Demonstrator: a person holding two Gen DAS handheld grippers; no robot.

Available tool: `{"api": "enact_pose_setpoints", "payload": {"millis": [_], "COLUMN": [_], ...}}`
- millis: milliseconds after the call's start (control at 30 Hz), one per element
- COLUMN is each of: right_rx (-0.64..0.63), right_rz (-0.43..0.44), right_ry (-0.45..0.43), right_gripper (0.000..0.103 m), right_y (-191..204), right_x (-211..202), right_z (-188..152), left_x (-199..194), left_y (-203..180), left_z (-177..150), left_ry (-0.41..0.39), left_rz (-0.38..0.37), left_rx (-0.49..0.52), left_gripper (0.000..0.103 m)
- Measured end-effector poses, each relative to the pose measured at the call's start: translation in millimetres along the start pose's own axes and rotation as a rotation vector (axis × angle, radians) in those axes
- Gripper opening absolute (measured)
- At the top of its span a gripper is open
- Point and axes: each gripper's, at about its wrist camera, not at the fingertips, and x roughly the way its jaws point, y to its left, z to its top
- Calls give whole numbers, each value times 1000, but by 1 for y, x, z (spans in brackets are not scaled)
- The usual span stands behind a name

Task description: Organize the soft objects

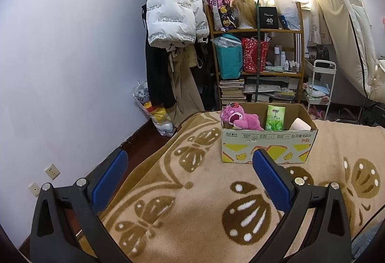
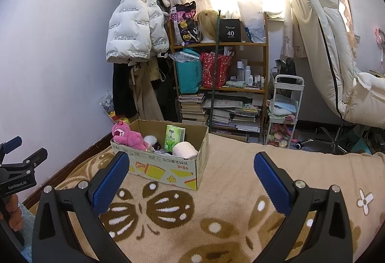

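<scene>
While both grippers are hovering over the blanket [image 2: 228,190], I'm seeing the left gripper [image 1: 190,181] with jaws spread wide and nothing between them, and the right gripper [image 2: 191,181] likewise gaping and empty. The box [image 2: 168,166] is sitting on the blanket ahead of both, well apart from the pads [image 1: 272,181]. Inside it the pink plush [image 2: 130,136] is lying at the left end, head leaning on the rim. A green pack [image 2: 174,138] is standing upright near the middle, and a pale pink cushion [image 2: 185,150] is resting at the right end against the front wall. A white fluffy item [image 2: 150,139] is showing between plush and pack; I can't tell what it is. At the right view's left edge, a hand [image 2: 12,212] is gripping the left gripper's handle. A shelf [image 2: 219,65] is standing behind the bed.
</scene>
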Motion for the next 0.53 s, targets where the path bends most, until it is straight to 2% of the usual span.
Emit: {"api": "enact_pose_setpoints", "payload": {"millis": [533], "right_rx": [-2], "right_rz": [-1], "right_ry": [1], "right_gripper": [103], "right_y": [0], "right_x": [0], "right_z": [2], "left_x": [0], "left_y": [-1], "left_z": [0], "left_ry": [9], "left_rz": [-3], "left_rx": [-2], "left_gripper": [102]}}
